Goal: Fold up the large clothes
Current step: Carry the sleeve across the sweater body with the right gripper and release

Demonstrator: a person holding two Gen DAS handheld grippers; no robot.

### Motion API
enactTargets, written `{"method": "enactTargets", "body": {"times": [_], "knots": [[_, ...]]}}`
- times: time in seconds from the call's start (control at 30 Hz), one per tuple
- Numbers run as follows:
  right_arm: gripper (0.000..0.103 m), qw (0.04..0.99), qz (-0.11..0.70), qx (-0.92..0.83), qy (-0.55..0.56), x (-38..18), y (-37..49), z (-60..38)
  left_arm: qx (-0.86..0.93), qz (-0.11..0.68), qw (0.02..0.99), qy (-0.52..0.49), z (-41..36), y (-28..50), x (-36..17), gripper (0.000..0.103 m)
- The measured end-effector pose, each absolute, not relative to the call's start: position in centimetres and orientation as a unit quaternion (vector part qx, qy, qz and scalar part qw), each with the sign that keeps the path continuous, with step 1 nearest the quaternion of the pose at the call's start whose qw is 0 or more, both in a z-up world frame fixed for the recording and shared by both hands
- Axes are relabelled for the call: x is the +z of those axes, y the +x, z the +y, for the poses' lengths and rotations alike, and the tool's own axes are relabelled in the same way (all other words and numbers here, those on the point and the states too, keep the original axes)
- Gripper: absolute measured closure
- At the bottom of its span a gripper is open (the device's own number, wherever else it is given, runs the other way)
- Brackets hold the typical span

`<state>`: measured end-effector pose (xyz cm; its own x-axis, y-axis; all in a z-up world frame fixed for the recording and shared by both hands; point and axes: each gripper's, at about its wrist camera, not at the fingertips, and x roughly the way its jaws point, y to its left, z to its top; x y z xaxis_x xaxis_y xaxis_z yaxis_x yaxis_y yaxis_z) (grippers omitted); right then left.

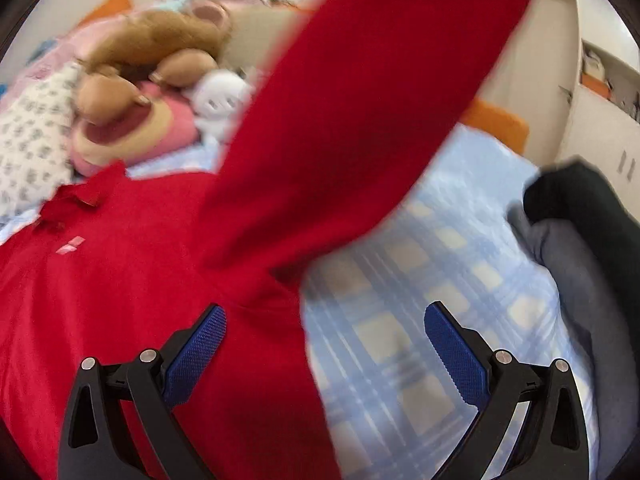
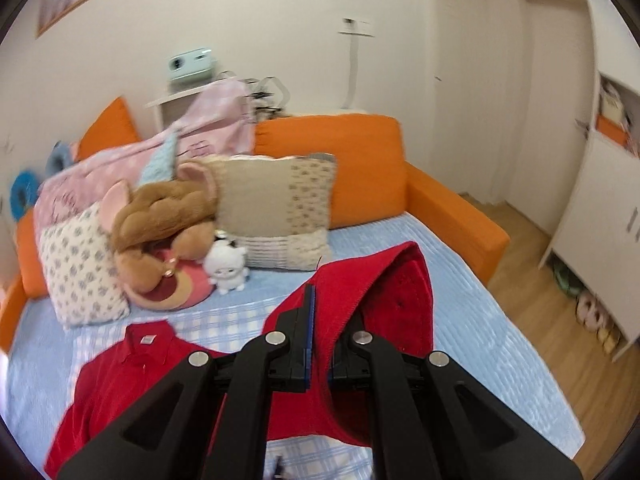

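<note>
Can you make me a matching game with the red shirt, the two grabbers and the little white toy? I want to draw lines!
Things:
1. red shirt
2. left gripper
3. right gripper
4. white plush toy

States:
A. jaws wide open, holding nothing
B. sitting by the pillows
C. partly lifted off the blue bedcover
D. clamped on red cloth

Pairs: 1-C, 2-A, 3-D, 4-B
</note>
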<state>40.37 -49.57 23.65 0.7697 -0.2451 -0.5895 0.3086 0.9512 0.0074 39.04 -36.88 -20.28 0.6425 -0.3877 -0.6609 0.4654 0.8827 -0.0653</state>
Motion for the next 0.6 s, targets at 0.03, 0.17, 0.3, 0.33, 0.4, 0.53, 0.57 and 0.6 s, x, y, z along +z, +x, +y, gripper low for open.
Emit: {"method": "enactTargets", "body": {"times": [0.03, 0.17, 0.3, 0.33, 0.4, 0.53, 0.57, 0.6], "knots": [[0.099, 0.942, 0.305, -0.137, 0.036, 24.1, 40.9, -47.3, -0.231, 0.347, 0.908, 0.046, -36.5, 39.0, -20.1, 0.002], [0.099, 0.950, 0.298, -0.095, -0.008, 25.2, 43.0, -38.5, -0.228, 0.343, 0.910, 0.047, -36.9, 38.8, -20.1, 0.002], [0.099, 0.952, 0.301, -0.040, -0.046, 25.6, 45.4, -28.7, -0.224, 0.340, 0.902, 0.141, -39.9, 37.5, -20.6, 0.002], [0.099, 0.951, 0.301, -0.029, -0.056, 25.4, 46.0, -26.3, -0.225, 0.338, 0.898, 0.171, -41.0, 37.2, -20.9, 0.002], [0.100, 0.950, 0.306, 0.006, -0.067, 24.4, 47.1, -20.7, -0.225, 0.333, 0.890, 0.216, -42.2, 36.8, -21.8, 0.002], [0.102, 0.938, 0.326, 0.065, -0.100, 20.0, 49.1, -10.5, -0.242, 0.325, 0.887, 0.220, -42.7, 36.6, -21.7, 0.002], [0.102, 0.934, 0.330, 0.077, -0.109, 18.6, 49.3, -8.4, -0.244, 0.327, 0.888, 0.212, -42.4, 36.7, -21.6, 0.002], [0.102, 0.930, 0.337, 0.090, -0.117, 17.0, 49.6, -6.2, -0.246, 0.332, 0.888, 0.201, -42.2, 37.1, -21.5, 0.002]]}}
